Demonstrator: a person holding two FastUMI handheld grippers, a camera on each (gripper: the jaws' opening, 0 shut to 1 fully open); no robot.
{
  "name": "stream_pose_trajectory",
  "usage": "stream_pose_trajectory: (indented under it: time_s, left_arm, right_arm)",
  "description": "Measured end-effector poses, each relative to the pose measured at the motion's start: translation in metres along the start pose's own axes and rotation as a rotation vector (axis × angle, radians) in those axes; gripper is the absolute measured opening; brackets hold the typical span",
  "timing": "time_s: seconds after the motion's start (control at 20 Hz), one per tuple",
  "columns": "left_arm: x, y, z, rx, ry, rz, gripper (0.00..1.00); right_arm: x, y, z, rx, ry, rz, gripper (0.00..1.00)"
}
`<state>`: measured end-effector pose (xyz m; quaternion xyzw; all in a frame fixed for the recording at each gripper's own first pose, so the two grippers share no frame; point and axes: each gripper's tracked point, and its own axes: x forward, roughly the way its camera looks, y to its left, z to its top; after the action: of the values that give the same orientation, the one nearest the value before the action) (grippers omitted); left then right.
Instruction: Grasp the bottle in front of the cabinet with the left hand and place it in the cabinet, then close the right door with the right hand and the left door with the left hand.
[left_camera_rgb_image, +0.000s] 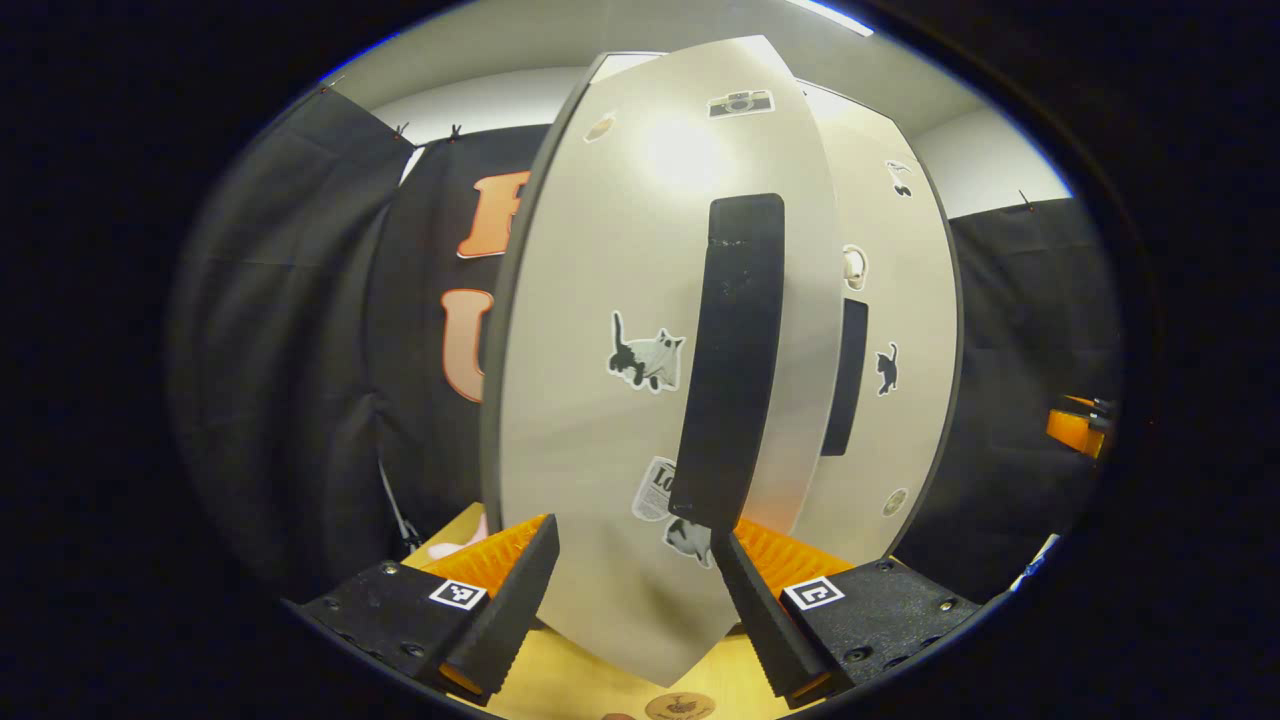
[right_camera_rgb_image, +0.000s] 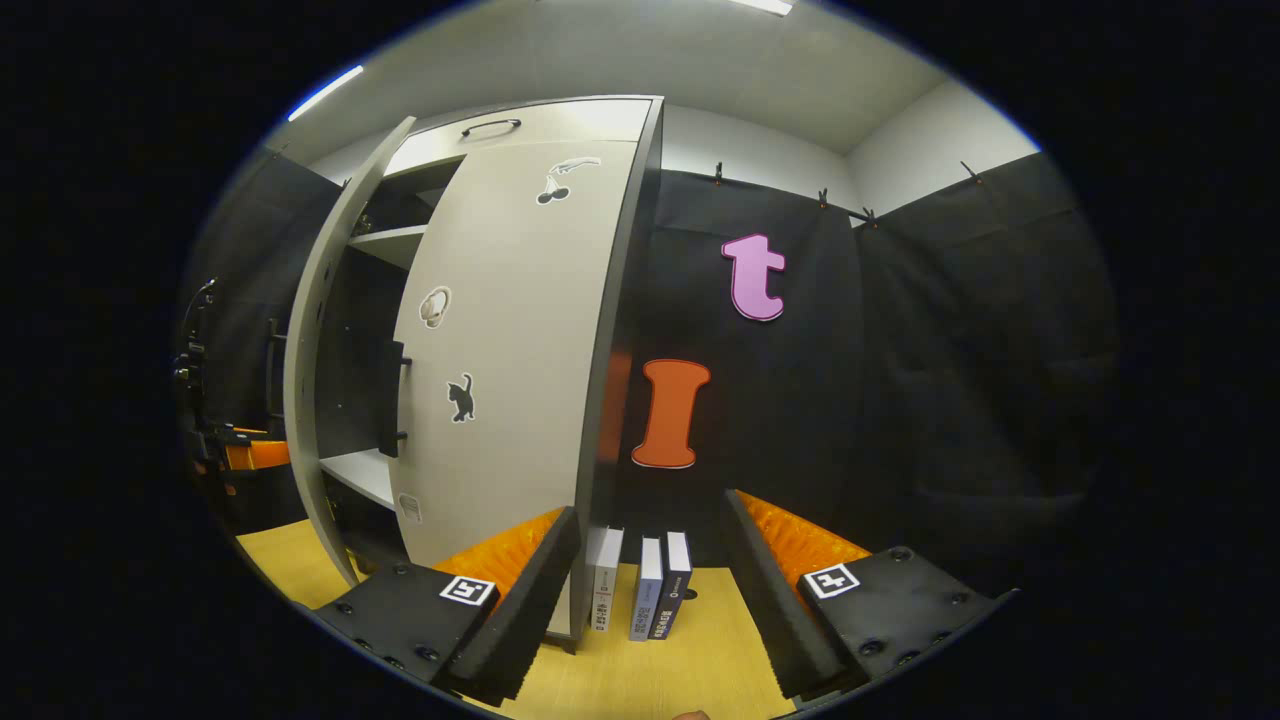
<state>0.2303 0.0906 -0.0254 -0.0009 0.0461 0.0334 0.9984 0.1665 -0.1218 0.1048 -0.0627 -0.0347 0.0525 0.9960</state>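
Note:
In the left gripper view the cabinet's pale left door (left_camera_rgb_image: 600, 420), with cat stickers and a long black handle (left_camera_rgb_image: 735, 360), stands very close in front of me, swung partway. My left gripper (left_camera_rgb_image: 630, 535) is open, its fingers level with the door's lower part; the right fingertip is near the handle's bottom end. Behind it is the right door (left_camera_rgb_image: 900, 300) with its own handle (left_camera_rgb_image: 848, 375). In the right gripper view the right door (right_camera_rgb_image: 500, 350) lies against the cabinet and the left door (right_camera_rgb_image: 310, 380) stands ajar, with shelves (right_camera_rgb_image: 360, 475) showing in the gap. My right gripper (right_camera_rgb_image: 650, 508) is open and holds nothing.
Three books (right_camera_rgb_image: 645, 590) stand upright on the yellow wooden tabletop (right_camera_rgb_image: 700, 660) just right of the cabinet. The left gripper's orange body (right_camera_rgb_image: 240, 455) shows beyond the ajar door. The right gripper's orange part (left_camera_rgb_image: 1075, 425) sits at the far right edge.

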Motion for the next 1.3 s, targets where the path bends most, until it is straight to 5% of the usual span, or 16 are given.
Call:
stream_pose_trajectory:
  time_s: [0.5, 0.55, 0.8, 1.3]
  left_arm:
    - [0.036, -0.014, -0.007, -0.066, -0.001, 0.014, 0.96]
    - [0.040, -0.014, -0.008, -0.067, 0.002, 0.013, 0.89]
    - [0.053, -0.016, -0.013, -0.064, 0.013, 0.028, 0.89]
    - [0.040, -0.023, -0.034, -0.067, 0.116, 0.014, 0.93]
  right_arm:
    - [-0.043, -0.063, -0.015, 0.060, 0.034, -0.117, 0.96]
    - [-0.048, -0.067, -0.016, 0.062, 0.036, -0.127, 0.96]
    - [-0.070, -0.087, -0.022, 0.064, 0.044, -0.170, 0.96]
    - [-0.085, -0.082, -0.017, 0.063, 0.050, -0.195, 0.96]
